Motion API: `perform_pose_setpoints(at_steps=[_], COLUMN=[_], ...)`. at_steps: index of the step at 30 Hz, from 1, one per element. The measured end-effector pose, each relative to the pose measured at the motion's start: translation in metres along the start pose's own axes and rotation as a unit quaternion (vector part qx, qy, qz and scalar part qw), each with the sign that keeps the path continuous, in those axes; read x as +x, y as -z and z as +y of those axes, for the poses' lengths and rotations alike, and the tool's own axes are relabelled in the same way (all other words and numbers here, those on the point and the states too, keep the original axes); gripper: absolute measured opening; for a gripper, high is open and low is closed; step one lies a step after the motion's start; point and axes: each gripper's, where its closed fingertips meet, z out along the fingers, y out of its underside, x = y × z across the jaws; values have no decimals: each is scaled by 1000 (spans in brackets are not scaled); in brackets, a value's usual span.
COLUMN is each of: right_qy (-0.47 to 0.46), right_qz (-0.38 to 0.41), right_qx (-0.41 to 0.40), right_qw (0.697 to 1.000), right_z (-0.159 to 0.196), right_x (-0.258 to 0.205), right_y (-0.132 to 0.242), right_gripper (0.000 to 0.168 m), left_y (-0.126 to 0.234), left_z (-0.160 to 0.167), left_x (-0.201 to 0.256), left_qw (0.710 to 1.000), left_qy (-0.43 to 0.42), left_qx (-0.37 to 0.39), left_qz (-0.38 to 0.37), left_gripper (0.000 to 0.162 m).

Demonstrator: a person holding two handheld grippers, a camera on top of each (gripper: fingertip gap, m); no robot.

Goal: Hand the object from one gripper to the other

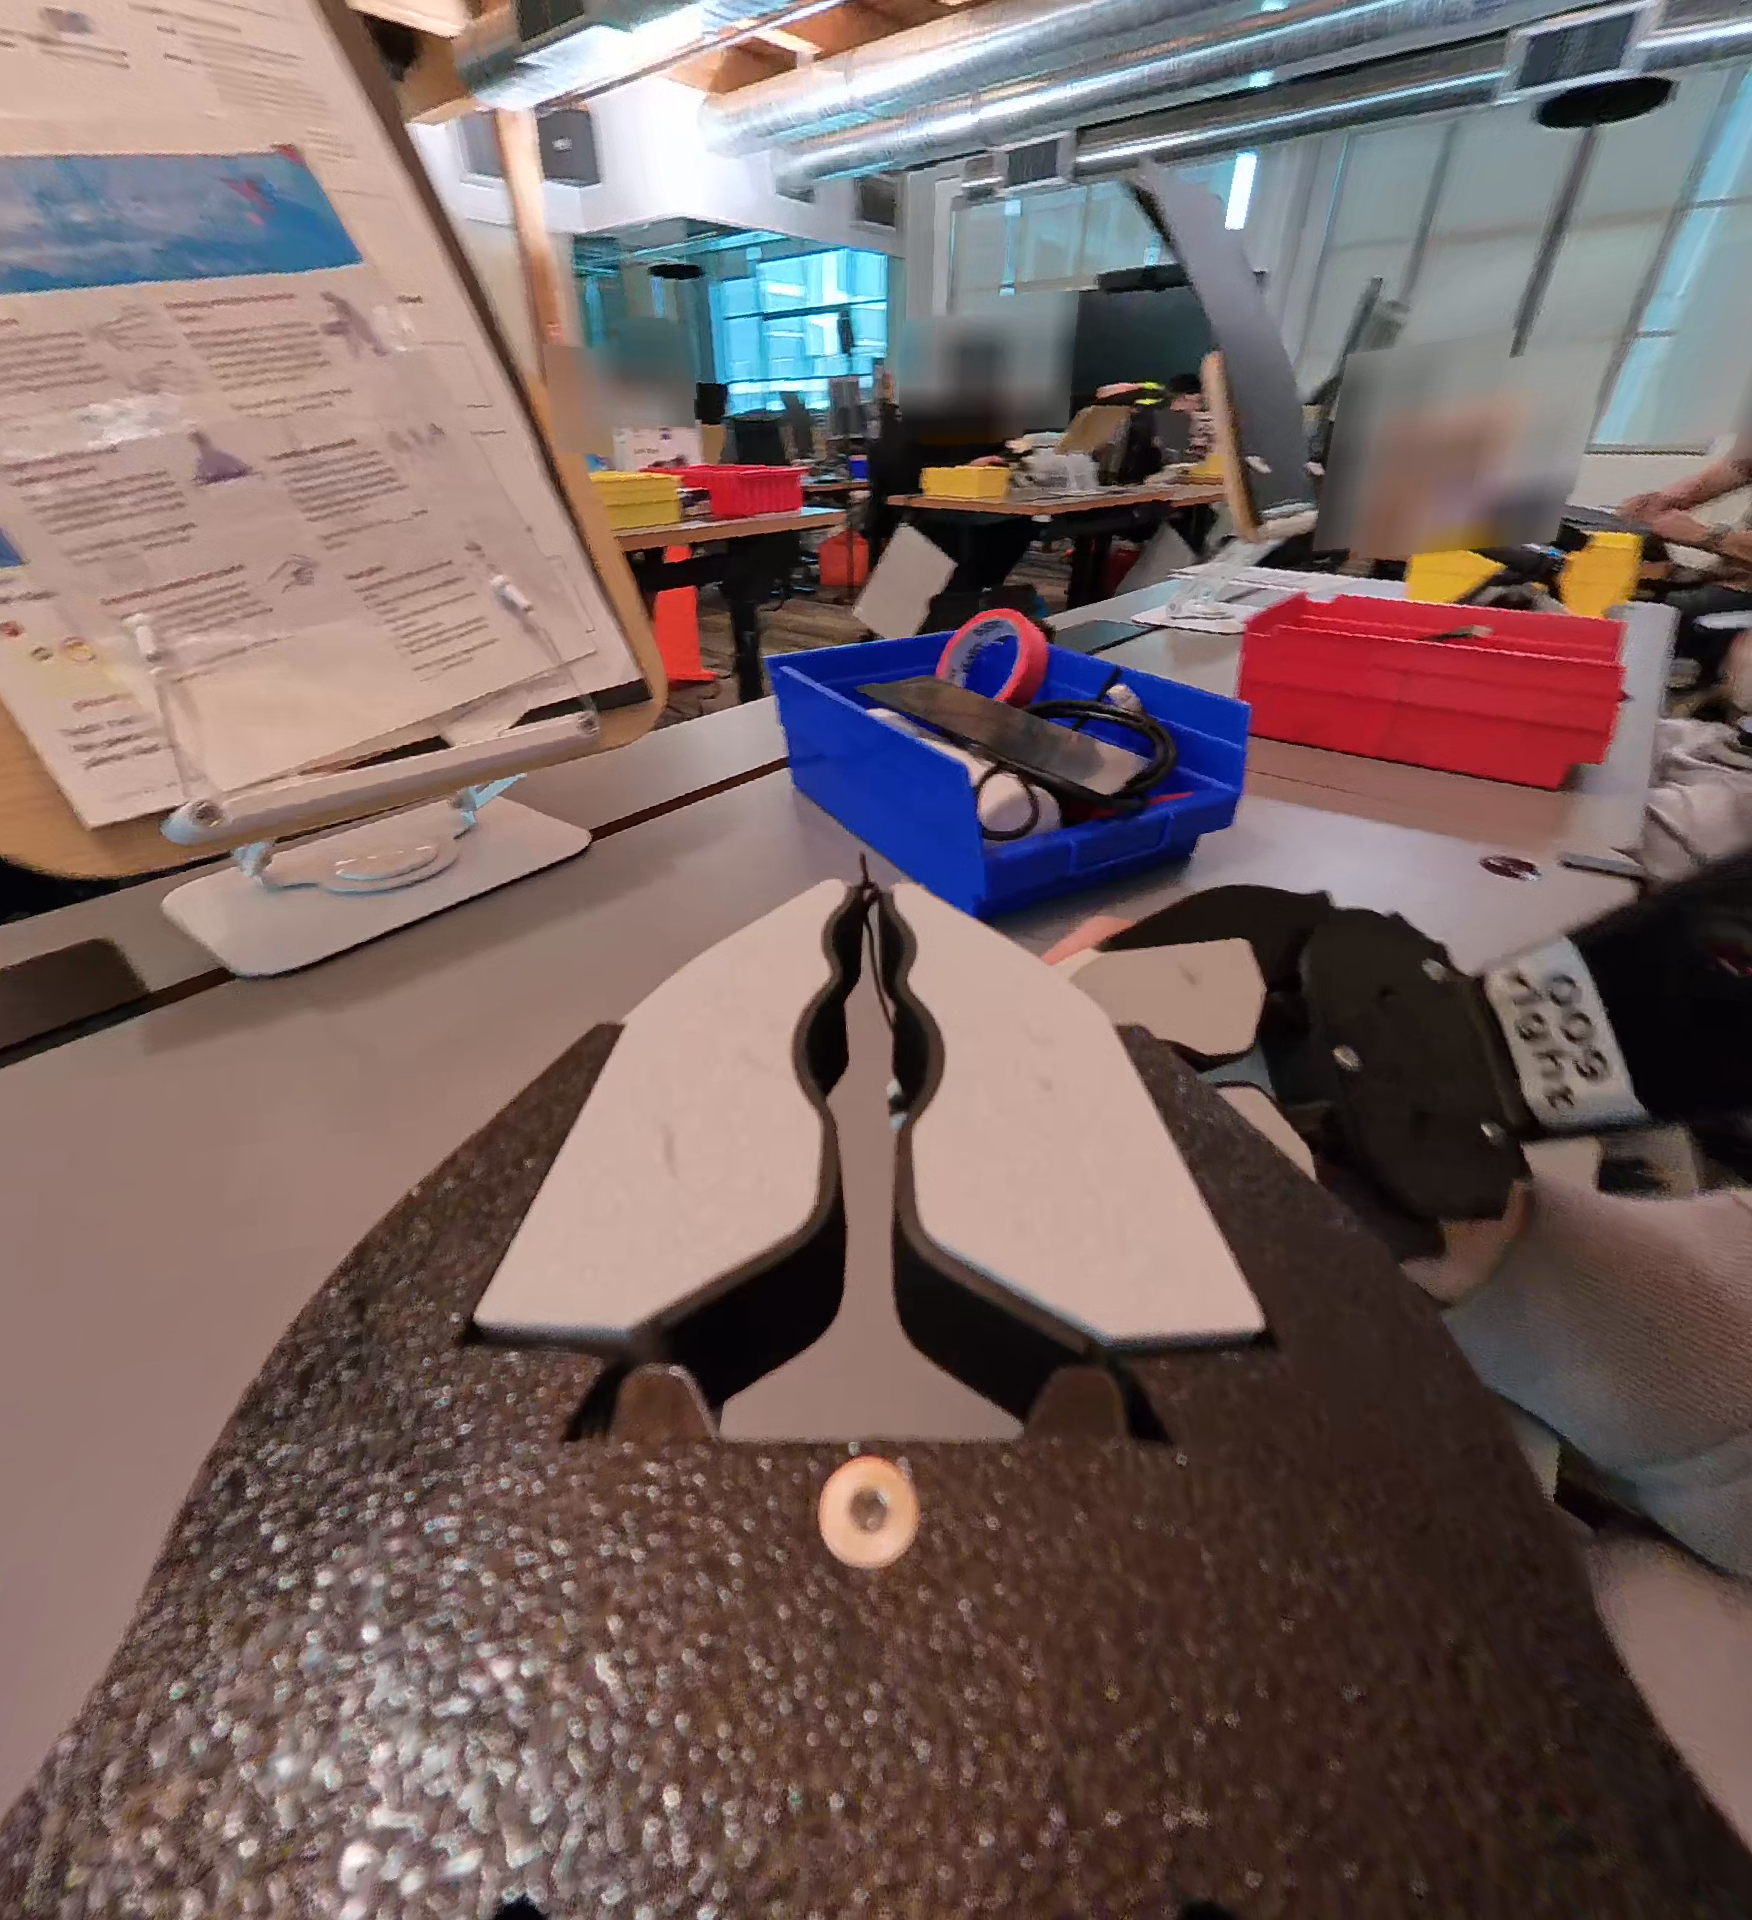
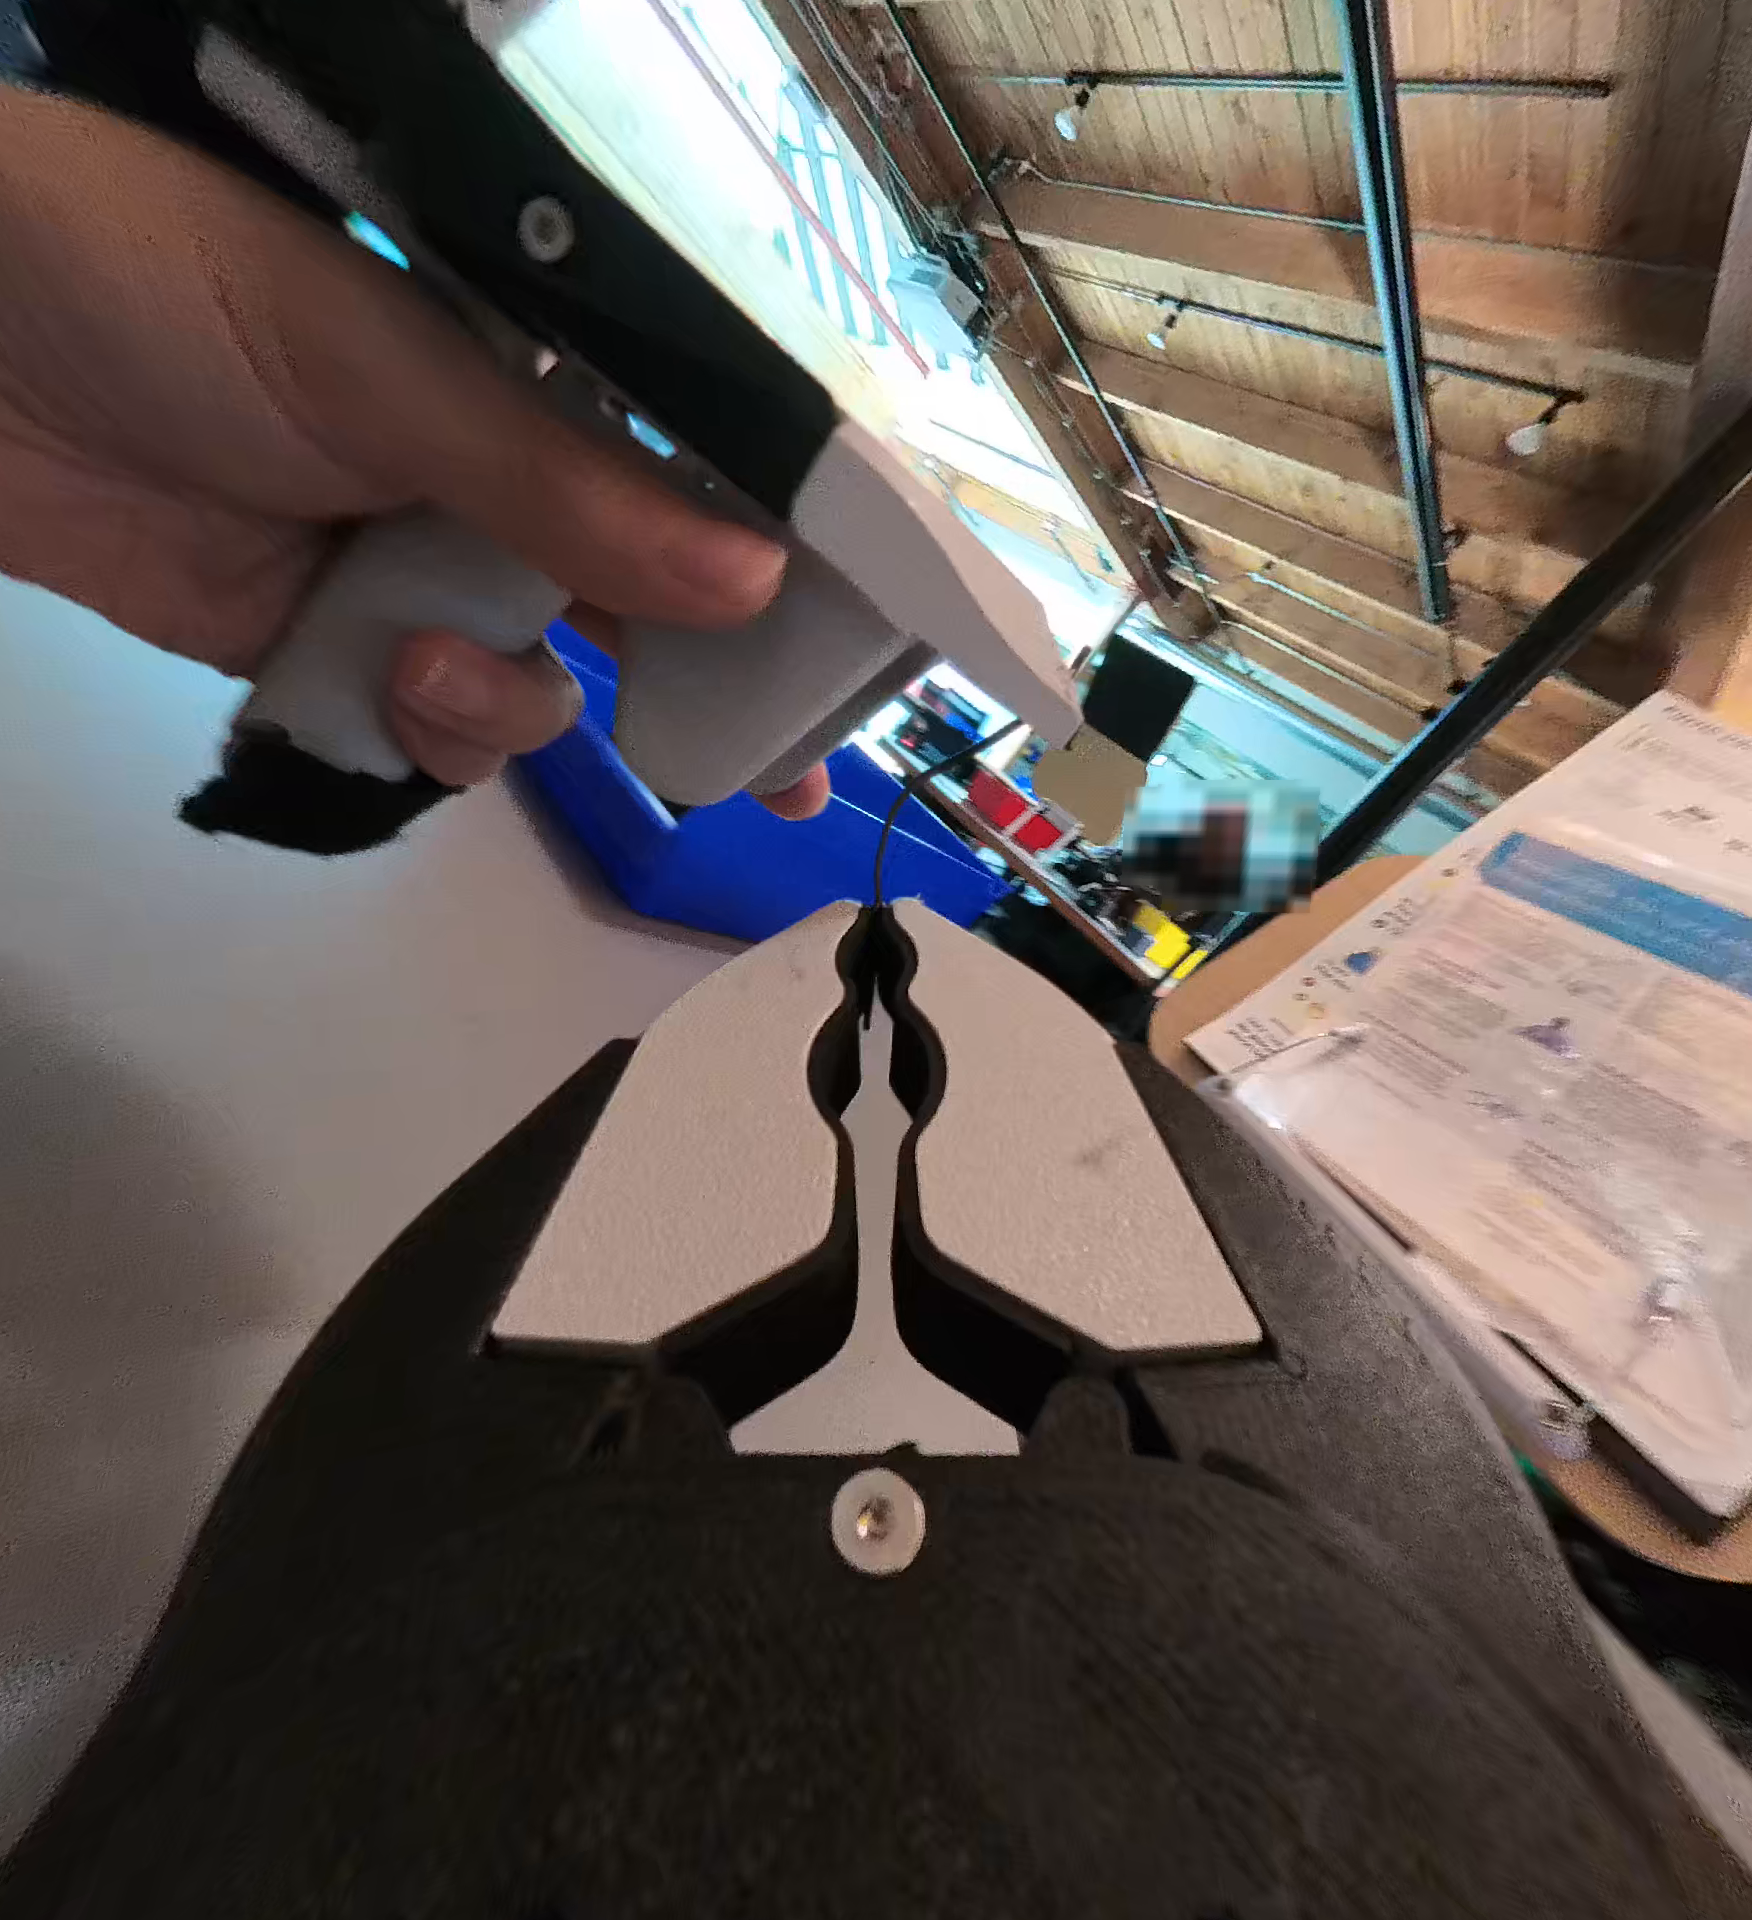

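Both tongs (image 1: pixel 870 902) (image 2: pixel 877 914) pinch one thin black wire (image 2: pixel 898 821).

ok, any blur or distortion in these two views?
Left wrist view: strong fisheye, document stand edges smeared, blue bin fairly sharp. Right wrist view: tilted toward the ceiling, hand and table motion-blurred, thin black wire still readable.

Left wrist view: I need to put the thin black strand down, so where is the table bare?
The table is bare left of the left tongs, in front of the document stand. Crowded on the right: blue bin, red bin and the right tongs.
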Motion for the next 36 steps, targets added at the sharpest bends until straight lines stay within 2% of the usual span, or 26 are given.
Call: perform_pose_setpoints(at_steps=[1,3,5,8,11,14,17,21,24,26,29,36], right_qy=[-27,-116,-225,-345,-416,-437,-452,-448,-448,-454,-452,-448], right_qz=[-10,-58,-123,-196,-239,-255,-310,-346,-349,-342,-342,-339], right_qx=[11,45,84,156,211,239,245,226,227,225,219,207], right_qw=[1000,991,963,904,851,829,800,793,791,791,794,801], right_z=[-3,-12,-24,-46,-61,-66,-75,-76,-76,-74,-73,-70], right_x=[-1,-7,-13,-12,-5,0,-10,-24,-24,-22,-23,-26], right_y=[0,2,6,18,30,37,42,43,43,42,41,38], right_gripper=[0,0,0,0,0,0,0,0,0,0,0,0], left_y=[1,4,10,22,32,37,36,37,40,44,43,40], left_z=[-1,-2,-6,-18,-22,-20,-16,-11,-10,-8,-6,-5], left_x=[4,10,16,23,29,37,45,61,69,75,76,72], left_qw=[1000,998,994,986,969,953,947,939,934,926,928,935], left_qy=[-8,-18,-15,17,65,95,79,37,13,13,2,-13], left_qx=[0,-8,-14,14,24,27,41,51,58,52,42,40], left_qz=[21,59,105,168,235,287,307,338,352,373,369,351], left_gripper=[8,28,38,31,25,25,24,19,4,4,13,1])
